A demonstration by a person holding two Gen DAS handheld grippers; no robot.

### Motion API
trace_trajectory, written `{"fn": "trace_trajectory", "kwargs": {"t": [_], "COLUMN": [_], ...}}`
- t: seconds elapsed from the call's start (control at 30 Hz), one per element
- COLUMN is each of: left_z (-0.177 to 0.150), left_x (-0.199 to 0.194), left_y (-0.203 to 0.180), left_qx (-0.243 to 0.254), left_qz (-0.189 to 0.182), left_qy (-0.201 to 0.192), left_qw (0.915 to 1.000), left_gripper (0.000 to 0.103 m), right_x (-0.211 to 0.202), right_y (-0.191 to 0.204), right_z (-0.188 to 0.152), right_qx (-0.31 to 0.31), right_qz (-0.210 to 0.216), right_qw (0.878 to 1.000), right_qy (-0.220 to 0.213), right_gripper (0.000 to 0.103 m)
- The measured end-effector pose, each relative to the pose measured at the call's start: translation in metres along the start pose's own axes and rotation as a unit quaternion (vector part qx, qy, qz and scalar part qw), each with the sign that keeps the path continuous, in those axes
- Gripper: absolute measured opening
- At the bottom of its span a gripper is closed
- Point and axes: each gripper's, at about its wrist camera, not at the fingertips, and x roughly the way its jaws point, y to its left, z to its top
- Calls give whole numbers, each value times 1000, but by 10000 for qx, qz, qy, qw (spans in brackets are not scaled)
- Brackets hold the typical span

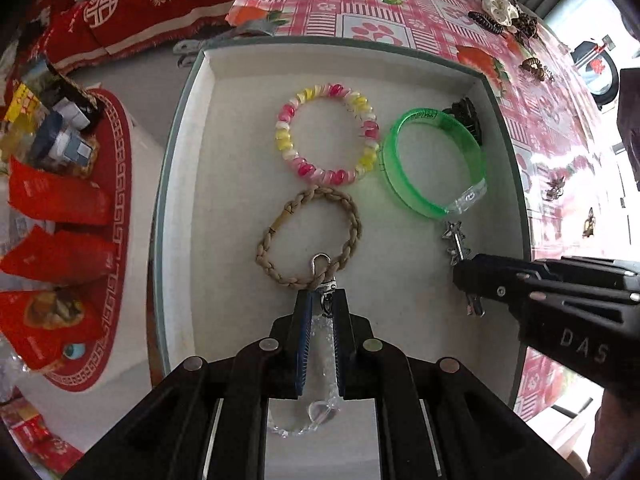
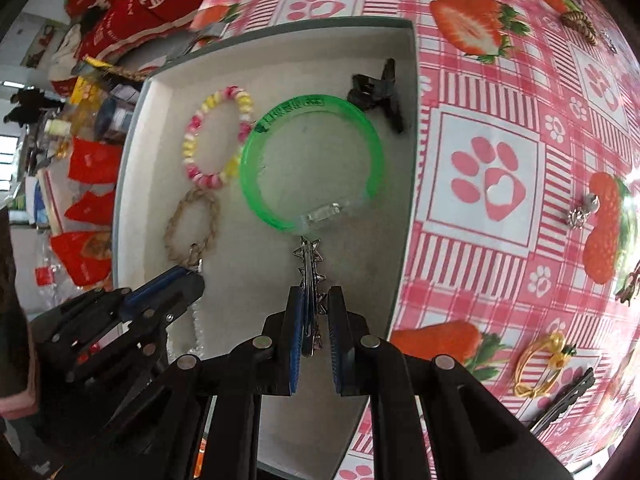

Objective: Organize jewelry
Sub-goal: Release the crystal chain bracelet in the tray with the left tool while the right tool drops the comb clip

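Jewelry lies gathered in a shallow white-lined tray with a grey-green rim [image 1: 188, 80], which sits on a pink checked tablecloth printed with strawberries and paw prints [image 2: 496, 176]. Inside the tray, a pink, yellow and white spiral coil bracelet [image 1: 327, 133] lies toward the far wall, with a braided tan cord bracelet [image 1: 310, 238] just nearer and touching its lower edge. To the right of the coil bracelet is a translucent green bangle with a clear section [image 1: 434, 162], and behind the bangle, by the tray's far right corner, a black claw hair clip [image 2: 378, 94].

The left gripper [image 1: 320, 308] reaches into the near part of the tray, its blue-padded fingers pinching a clear beaded chain with a silver lobster clasp [image 1: 323, 336]. The clasp juts out beyond the fingertips and overlaps the near edge of the braided bracelet, while the clear beads trail back between the fingers toward the camera.

The right gripper [image 2: 314, 312] is at the tray's right side, its fingers closed upon a silver star-studded hair clip [image 2: 310, 276]. The clip's far end pokes out ahead of the fingertips and reaches up to the clear section of the green bangle; whether they touch cannot be told.

Out on the tablecloth, to the right of the tray, lie a gold-coloured ring-shaped ornament [image 2: 540, 368] and a small silver charm [image 2: 580, 212], well apart.
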Motion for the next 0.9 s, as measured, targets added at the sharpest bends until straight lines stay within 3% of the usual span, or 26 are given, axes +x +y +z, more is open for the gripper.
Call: {"fn": "trace_trajectory", "kwargs": {"t": [0.2, 0.27, 0.33, 0.53, 0.63, 0.9], "left_z": [-2, -3, -3, -2, -3, -5], "left_x": [-7, -12, -17, -28, -34, -48], "left_y": [-7, -9, -10, -15, -18, -23], "left_qx": [136, 176, 194, 242, 291, 384], "left_qz": [156, 192, 201, 241, 252, 200], "left_qy": [-64, -103, -128, -157, -166, -218], "left_qw": [9998, 9996, 9995, 9993, 9991, 9988], "left_gripper": [17, 17, 17, 17, 17, 17], "right_x": [-5, -10, -17, -53, -72, -97], "right_y": [-5, -6, -4, -5, -15, -55], "right_z": [1, -1, -1, -4, -10, -45], "right_qx": [58, 67, 65, 187, 338, 953], "right_qz": [97, 150, 262, 360, 331, 94], "right_qw": [9999, 9999, 9995, 9979, 9965, 9924], "right_qy": [5, -43, -145, -509, -684, -774], "right_gripper": [18, 34, 41, 42, 54, 62]}}
